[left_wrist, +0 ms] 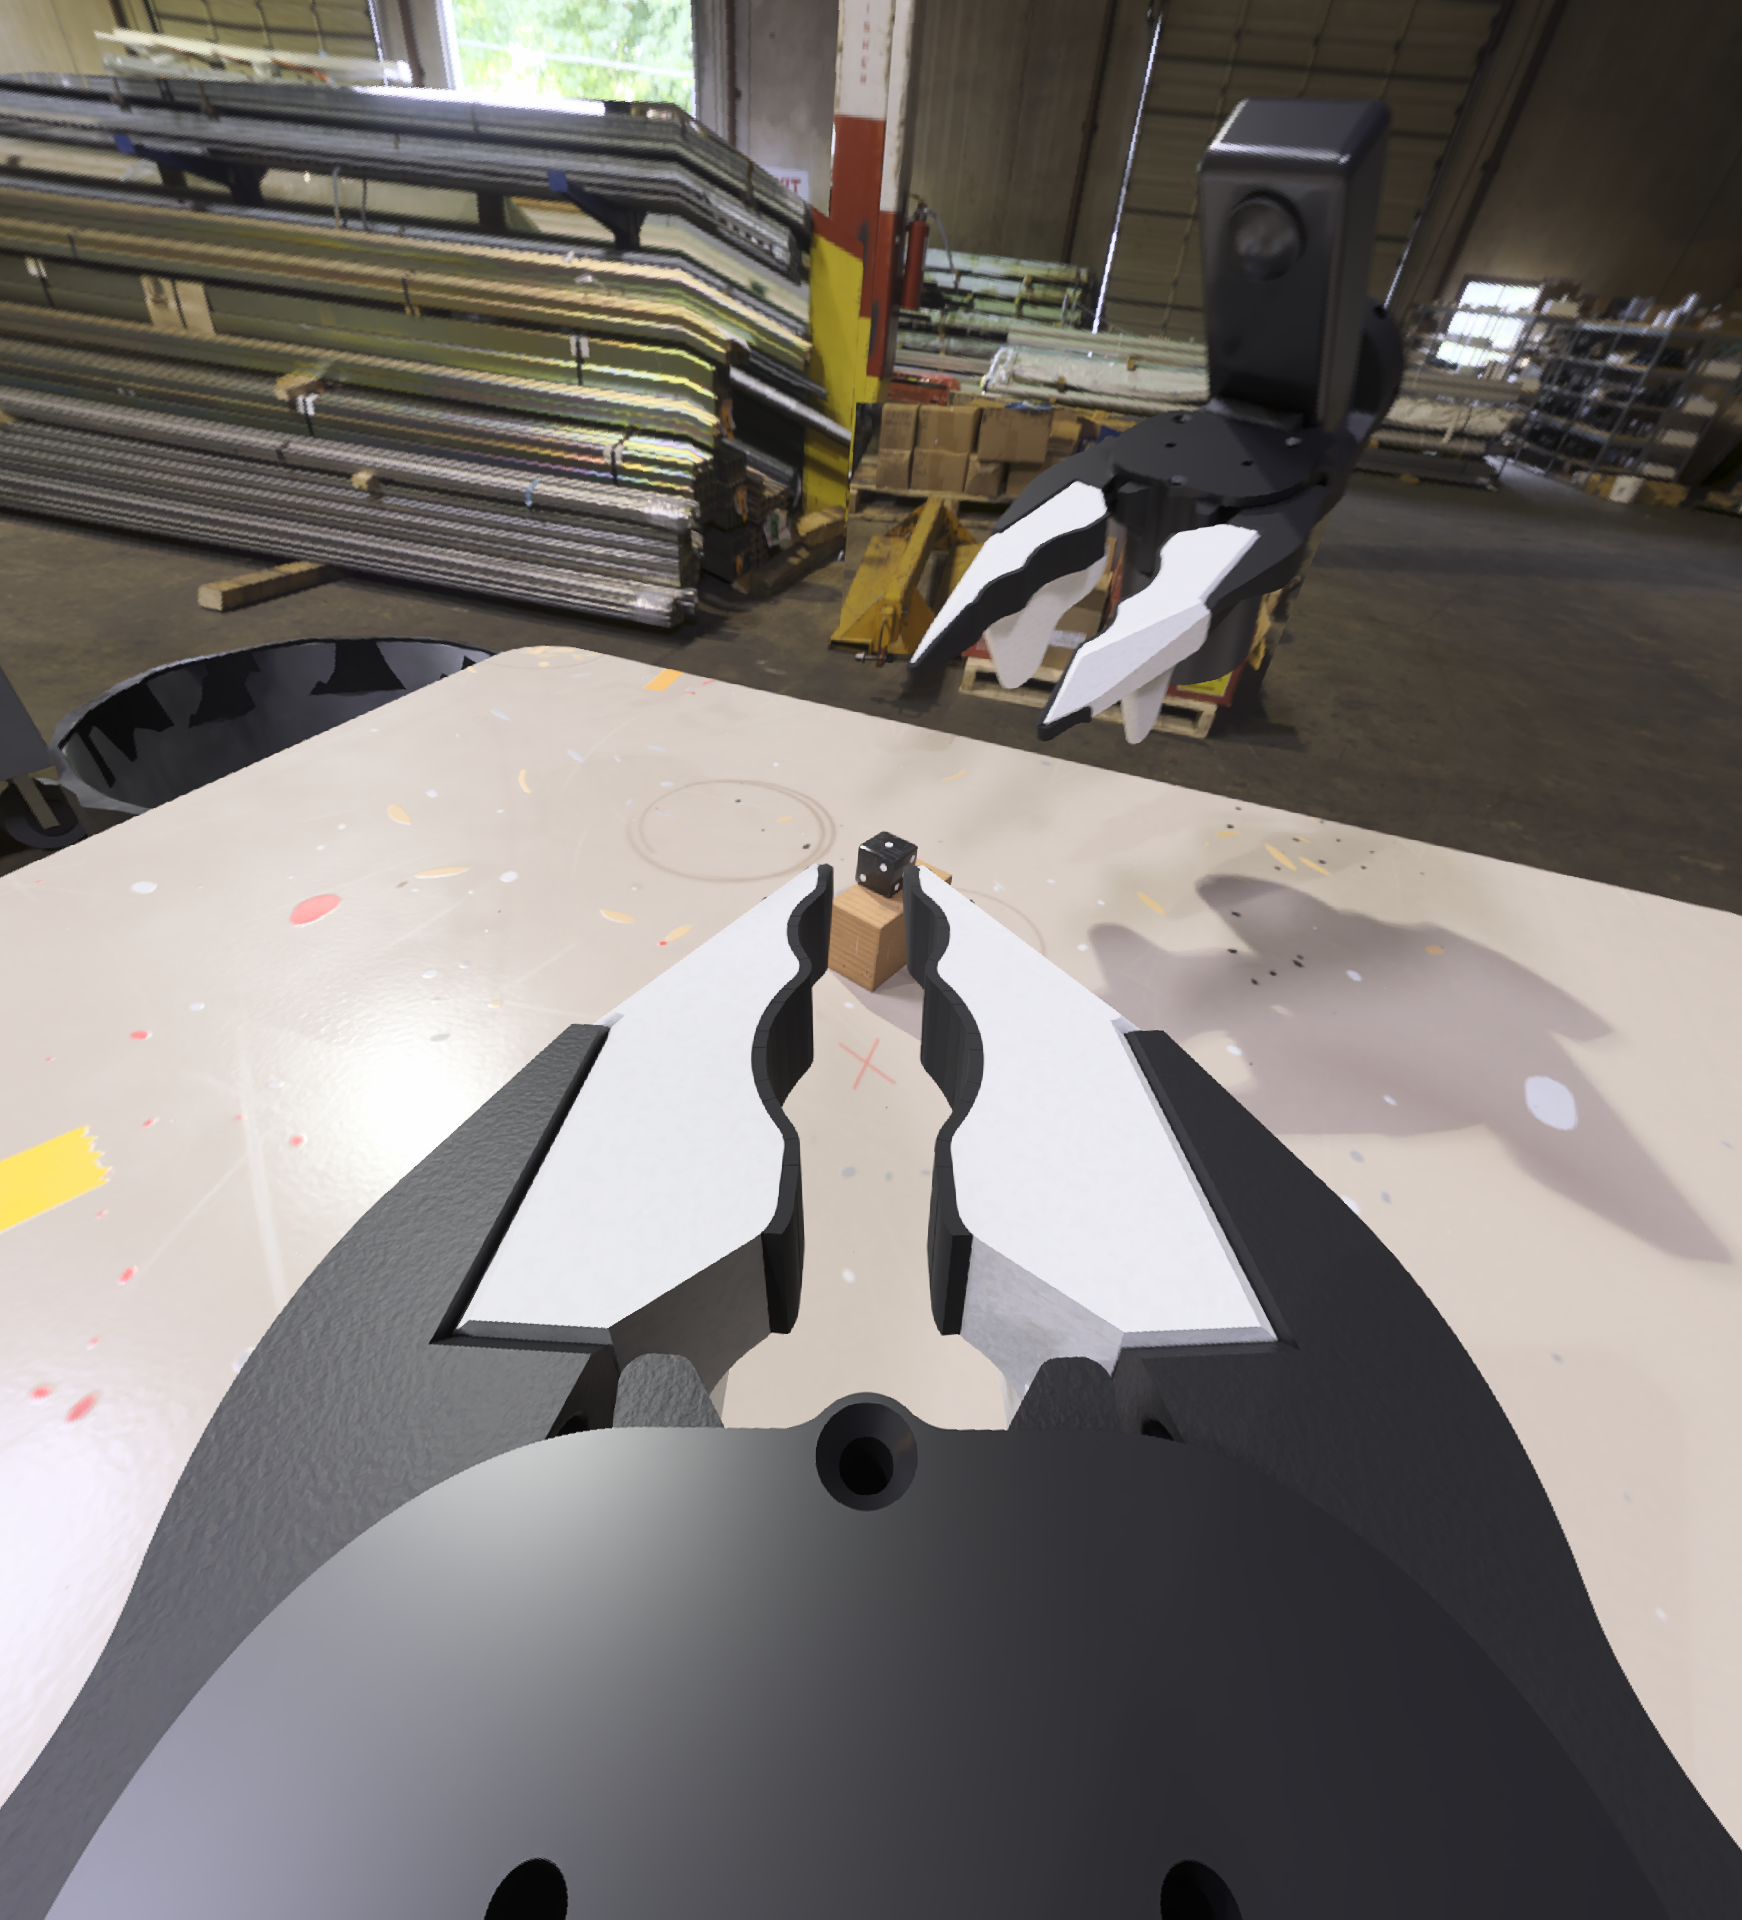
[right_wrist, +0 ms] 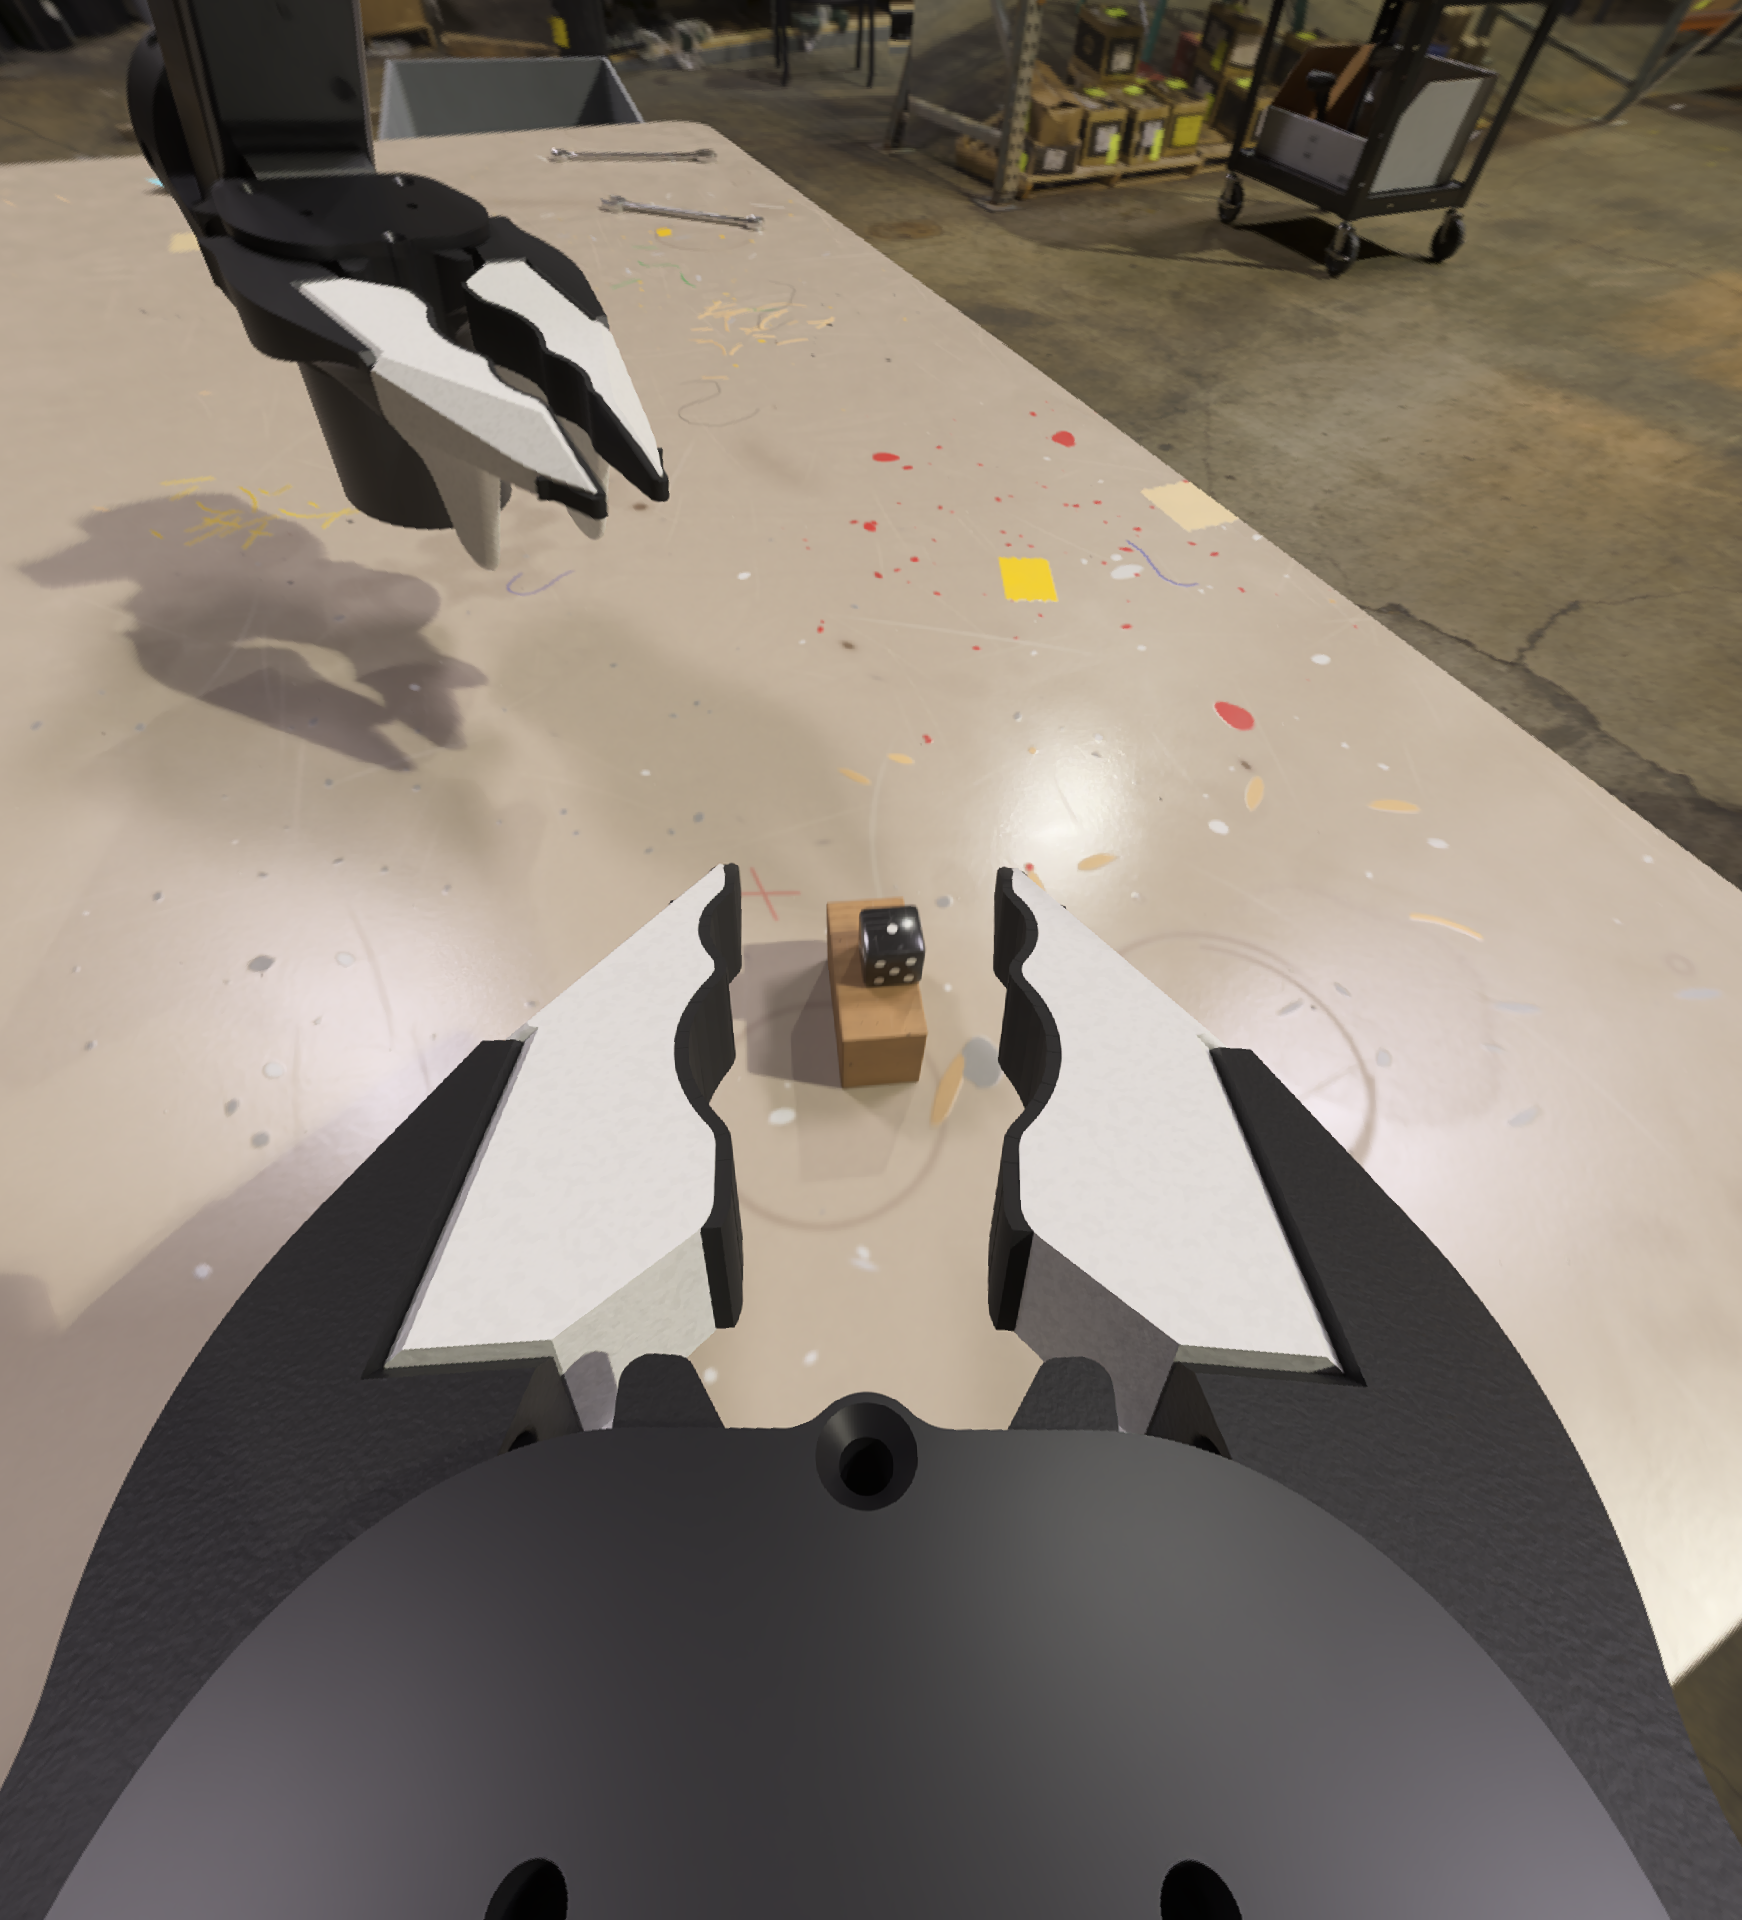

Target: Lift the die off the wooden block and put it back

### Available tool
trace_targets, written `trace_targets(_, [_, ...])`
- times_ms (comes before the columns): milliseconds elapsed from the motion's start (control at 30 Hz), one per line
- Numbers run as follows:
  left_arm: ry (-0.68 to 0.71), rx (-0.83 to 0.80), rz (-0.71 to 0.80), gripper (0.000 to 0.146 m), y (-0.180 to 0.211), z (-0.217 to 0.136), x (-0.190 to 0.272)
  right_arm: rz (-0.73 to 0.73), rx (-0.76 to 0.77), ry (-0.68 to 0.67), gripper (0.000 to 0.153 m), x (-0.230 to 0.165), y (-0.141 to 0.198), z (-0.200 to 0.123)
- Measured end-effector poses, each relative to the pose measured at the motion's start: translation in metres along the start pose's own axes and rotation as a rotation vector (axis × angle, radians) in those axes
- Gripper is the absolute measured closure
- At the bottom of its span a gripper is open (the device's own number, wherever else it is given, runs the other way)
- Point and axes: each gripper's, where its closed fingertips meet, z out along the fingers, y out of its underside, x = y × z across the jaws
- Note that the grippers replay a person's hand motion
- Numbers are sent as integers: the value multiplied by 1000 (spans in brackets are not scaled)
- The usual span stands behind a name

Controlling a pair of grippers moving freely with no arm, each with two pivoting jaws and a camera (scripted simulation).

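A black die with white pips (right_wrist: 890,943) sits on top of a small wooden block (right_wrist: 882,1039) on the paint-speckled beige table (right_wrist: 327,935). My right gripper (right_wrist: 867,883) is open and empty, hovering above, with die and block showing between its fingers. In the left wrist view the die (left_wrist: 886,864) and block (left_wrist: 867,940) lie beyond the tips of my left gripper (left_wrist: 869,883), which is narrowly open and empty. That left gripper (right_wrist: 626,494) hovers well away from the block. The right gripper (left_wrist: 1043,696) shows above the far table edge.
Two wrenches (right_wrist: 680,213) lie at the far end of the table, with a grey bin (right_wrist: 508,94) behind it. A black round bin (left_wrist: 223,707) stands beside the table's left corner. The table edge (right_wrist: 1469,727) runs diagonally on the right. Stacked metal racks (left_wrist: 327,416) stand beyond.
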Motion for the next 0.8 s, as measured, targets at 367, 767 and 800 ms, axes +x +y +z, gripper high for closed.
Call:
trace_targets(367, [-65, -66, 54, 146, 16, 5, -6, -113, -153, 109, 131, -9, 36, -4])
trace_targets(767, [16, -311, 124, 146, 50, 45, -18, -143, -243, -31, 101, 4, 55, 39])
trace_targets(800, [10, -320, 145, 146, 51, 47, -20, -142, -243, -40, 101, 4, 54, 42])
